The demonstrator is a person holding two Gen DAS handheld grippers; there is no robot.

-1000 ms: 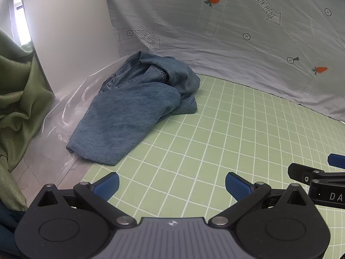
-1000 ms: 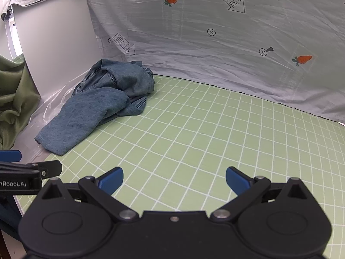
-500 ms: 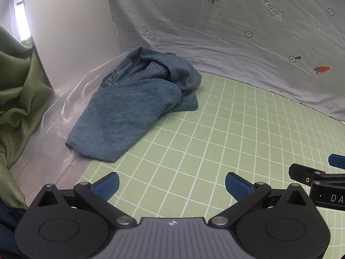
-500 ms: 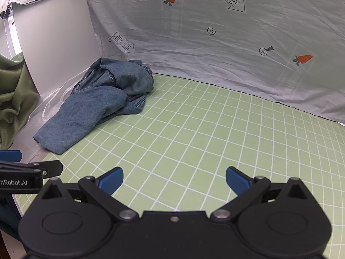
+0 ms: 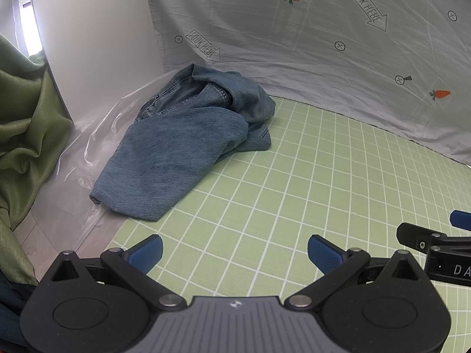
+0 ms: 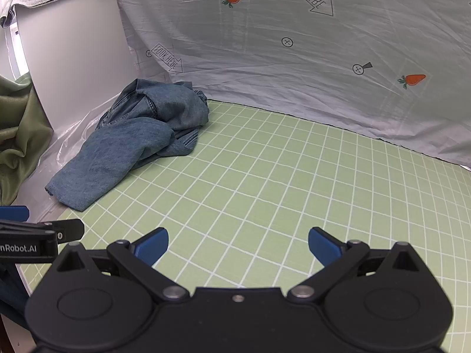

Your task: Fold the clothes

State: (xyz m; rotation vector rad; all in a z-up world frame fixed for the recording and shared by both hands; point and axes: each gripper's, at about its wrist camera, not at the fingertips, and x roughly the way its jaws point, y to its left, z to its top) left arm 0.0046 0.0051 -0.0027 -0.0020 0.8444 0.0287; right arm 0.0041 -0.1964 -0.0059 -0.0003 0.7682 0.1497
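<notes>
One crumpled jeans (image 5: 188, 144) heap on the mat (image 5: 309, 182), legs hidden; left gripper (image 5: 234, 251) and right gripper (image 6: 237, 244) fingers wide apart, empty.

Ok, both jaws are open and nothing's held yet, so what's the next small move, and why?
Probably ease the left gripper forward and left toward the near hem of the crumpled jeans. They lie bunched at the green mat's far-left corner, partly on clear plastic, and both it and the right gripper hover open over bare mat, well short of the denim.
</notes>
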